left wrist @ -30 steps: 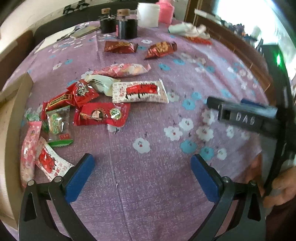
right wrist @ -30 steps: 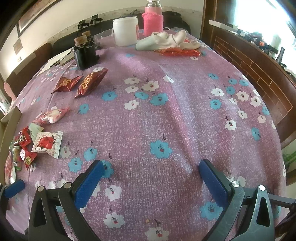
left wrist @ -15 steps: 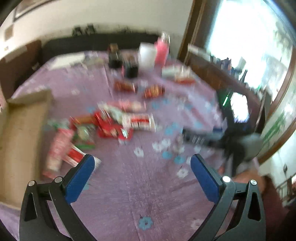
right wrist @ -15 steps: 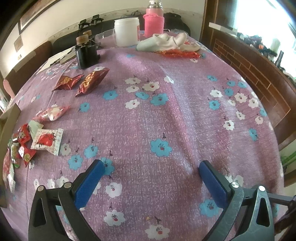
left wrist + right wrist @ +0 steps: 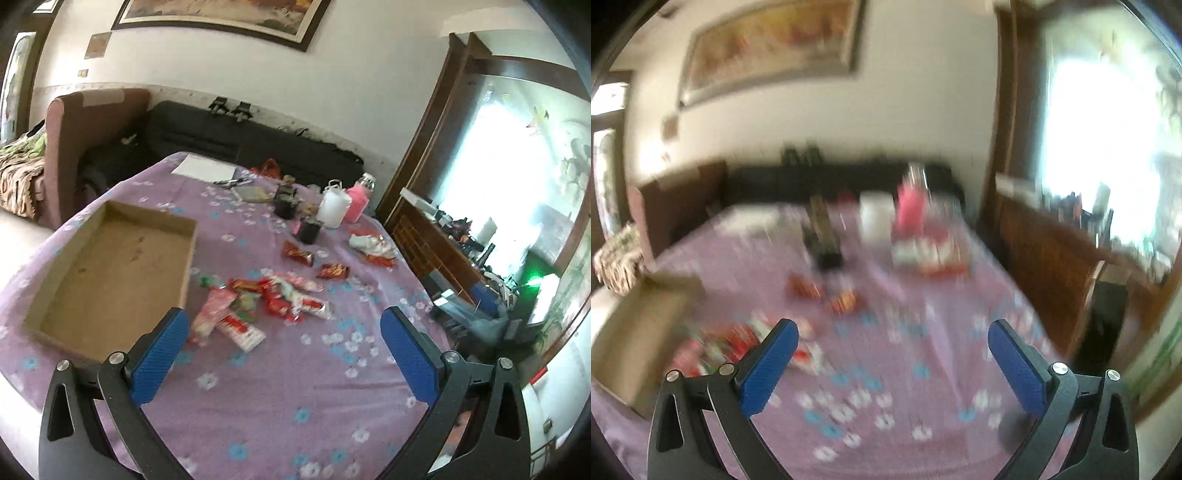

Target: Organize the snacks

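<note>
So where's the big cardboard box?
In the left wrist view, the cardboard box sits on the table's left side, open and empty, just left of the snack pile.

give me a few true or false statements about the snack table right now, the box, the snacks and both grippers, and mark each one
1. The cardboard box holds snacks. False: it holds none.
2. The snack pile lies on the cloth beside the box. True.
3. The left gripper grips a packet. False: it is open, holding nothing.
4. The right gripper is open. True.
5. A pink bottle stands next to the white jar. True.
</note>
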Available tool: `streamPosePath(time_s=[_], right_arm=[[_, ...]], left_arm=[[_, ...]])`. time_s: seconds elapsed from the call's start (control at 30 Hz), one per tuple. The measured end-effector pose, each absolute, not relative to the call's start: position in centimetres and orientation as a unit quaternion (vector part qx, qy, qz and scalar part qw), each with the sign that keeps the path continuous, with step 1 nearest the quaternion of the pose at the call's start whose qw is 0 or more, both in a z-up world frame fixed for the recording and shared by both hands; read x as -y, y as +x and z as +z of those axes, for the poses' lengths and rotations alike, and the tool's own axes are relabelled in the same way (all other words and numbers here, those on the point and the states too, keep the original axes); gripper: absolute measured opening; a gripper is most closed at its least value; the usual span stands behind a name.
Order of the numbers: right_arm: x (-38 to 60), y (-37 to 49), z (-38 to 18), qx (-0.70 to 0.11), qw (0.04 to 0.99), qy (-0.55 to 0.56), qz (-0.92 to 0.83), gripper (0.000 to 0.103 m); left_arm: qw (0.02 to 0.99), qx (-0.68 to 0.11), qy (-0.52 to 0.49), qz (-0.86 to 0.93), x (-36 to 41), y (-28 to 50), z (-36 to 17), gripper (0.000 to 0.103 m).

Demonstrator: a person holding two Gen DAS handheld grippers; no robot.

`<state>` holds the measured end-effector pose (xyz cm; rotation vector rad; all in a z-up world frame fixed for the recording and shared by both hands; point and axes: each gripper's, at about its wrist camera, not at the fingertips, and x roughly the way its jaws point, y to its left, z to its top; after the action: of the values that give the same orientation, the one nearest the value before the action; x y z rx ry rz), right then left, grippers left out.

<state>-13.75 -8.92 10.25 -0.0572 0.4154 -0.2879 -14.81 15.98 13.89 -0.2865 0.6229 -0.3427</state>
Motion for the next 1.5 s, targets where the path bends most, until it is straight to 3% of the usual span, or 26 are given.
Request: streamPosePath(time_s=[0.33, 0.5, 0.67, 0.77, 0.93, 1.1, 1.17, 1.2, 1.27, 1.5], right_arm=[[1.6, -18.4, 19.8, -0.118, 0.988, -0.082, -0.048, 0.103], [0.0, -18.8, 26.7, -0.097, 0.993, -0.061, 0.0, 0.103], [-0.4, -16.0, 29.5, -0.128, 0.99, -0.043, 0.036, 0.103], [-1.0, -14.0, 26.8, -0.155, 0.984, -0.041, 0.072, 0.103], [-1.4, -9.5, 17.4, -0.25, 0.964, -0.019, 0.094, 0.102], [1.2, -8.4, 12.2, -0.247, 0.962, 0.041, 0.108, 0.103], [0.9, -6.0, 9.6, -0.32, 0.939, 0.031, 0.12, 0.102], [0.9, -5.1, 8.3, -0.349, 0.928, 0.03, 0.128, 0.1], [0.9, -4.3, 5.9, -0.38, 0.914, 0.03, 0.138, 0.083], [-3.5, -3.3, -0.3, -0.427, 0.882, -0.05, 0.195, 0.081]], left_arm=[[0.944, -0.216, -0.204, -0.141, -23.8, -18.5, 20.6, 0.103], [0.972, -0.156, -0.136, -0.107, -25.1, -19.5, 26.6, 0.103], [0.977, -0.16, -0.111, -0.081, -26.3, -17.3, 27.3, 0.103], [0.965, -0.195, -0.141, -0.102, -27.7, -14.9, 24.4, 0.103], [0.942, -0.267, -0.17, -0.112, -28.5, -11.0, 18.8, 0.103], [0.929, -0.31, -0.167, -0.117, -27.2, -7.7, 14.3, 0.103], [0.921, -0.328, -0.168, -0.123, -26.1, -6.5, 12.8, 0.103], [0.918, -0.336, -0.168, -0.126, -25.7, -6.2, 12.3, 0.103], [0.912, -0.351, -0.167, -0.133, -24.6, -5.4, 11.3, 0.103], [0.884, -0.417, -0.162, -0.137, -22.0, -3.0, 8.2, 0.103]])
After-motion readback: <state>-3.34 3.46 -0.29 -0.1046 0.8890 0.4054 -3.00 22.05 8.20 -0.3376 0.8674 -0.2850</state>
